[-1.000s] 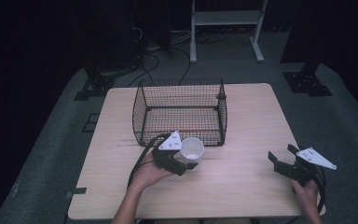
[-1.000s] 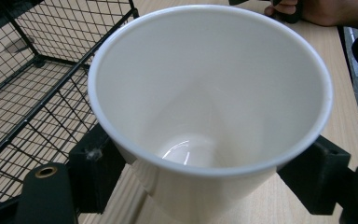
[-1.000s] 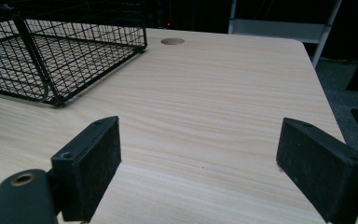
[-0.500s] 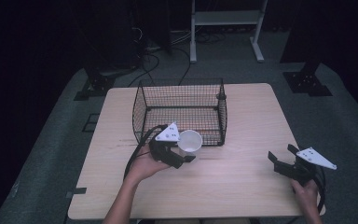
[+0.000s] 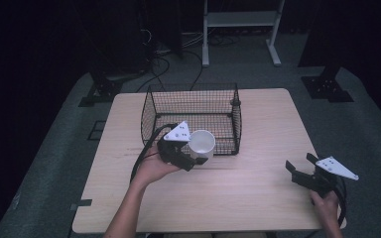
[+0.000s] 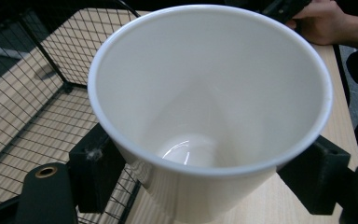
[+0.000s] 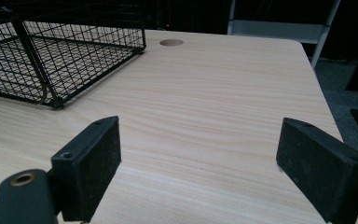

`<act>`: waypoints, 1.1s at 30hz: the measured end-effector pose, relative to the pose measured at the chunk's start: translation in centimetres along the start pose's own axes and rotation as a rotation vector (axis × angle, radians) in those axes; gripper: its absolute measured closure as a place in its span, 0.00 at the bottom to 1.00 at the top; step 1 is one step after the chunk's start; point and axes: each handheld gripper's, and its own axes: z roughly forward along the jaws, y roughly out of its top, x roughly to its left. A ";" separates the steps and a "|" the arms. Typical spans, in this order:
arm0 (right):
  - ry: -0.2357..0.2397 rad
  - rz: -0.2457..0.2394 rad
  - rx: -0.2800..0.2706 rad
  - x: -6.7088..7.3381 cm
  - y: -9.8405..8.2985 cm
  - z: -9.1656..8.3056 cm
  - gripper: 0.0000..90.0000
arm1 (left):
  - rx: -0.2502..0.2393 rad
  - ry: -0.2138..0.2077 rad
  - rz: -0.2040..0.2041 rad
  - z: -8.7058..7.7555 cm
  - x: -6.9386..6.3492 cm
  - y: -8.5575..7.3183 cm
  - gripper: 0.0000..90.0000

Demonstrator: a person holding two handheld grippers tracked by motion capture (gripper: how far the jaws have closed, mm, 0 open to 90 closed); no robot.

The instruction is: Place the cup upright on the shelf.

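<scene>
— Dark room, pale wooden table (image 5: 258, 198). What am I looking at?

— I hold a gripper in each hand. My left gripper (image 5: 191, 157) is clamped on a white cup (image 5: 202, 144), jaws pressing its sides. The cup is upright, open end up and empty, right at the near wall of a black wire basket (image 5: 191, 119).

— What has changed?

— A second ago the cup was lower and nearer me, over bare table. It has since been carried up and toward the basket, so its rim now overlaps the near wall. I judge it is about to go over that wall and inside.

— And your other hand?

— My right gripper (image 5: 303, 173) sits at the table's near right corner, well apart from the basket, jaws spread wide with nothing between them. It has not moved.
</scene>
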 end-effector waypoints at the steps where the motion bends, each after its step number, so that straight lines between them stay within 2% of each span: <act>1: 0.000 -0.001 0.002 0.0 0.0 0.0 0.14 | -0.002 0.003 0.004 -0.1 0.1 0.2 0.24; 6: 0.000 -0.002 0.002 0.0 0.0 0.0 0.14 | -0.005 -0.010 -0.002 -0.5 1.0 1.1 0.24; 19: 0.000 -0.003 0.002 0.0 0.0 0.0 0.14 | 0.005 0.010 0.008 -1.6 2.7 2.8 0.24; 27: -0.001 -0.002 0.001 0.0 0.0 0.0 0.14 | -0.016 0.015 -0.013 -1.9 3.8 2.8 0.24; 33: -0.001 0.001 0.002 0.0 0.0 0.0 0.14 | -0.007 0.025 -0.012 -2.1 4.6 3.1 0.24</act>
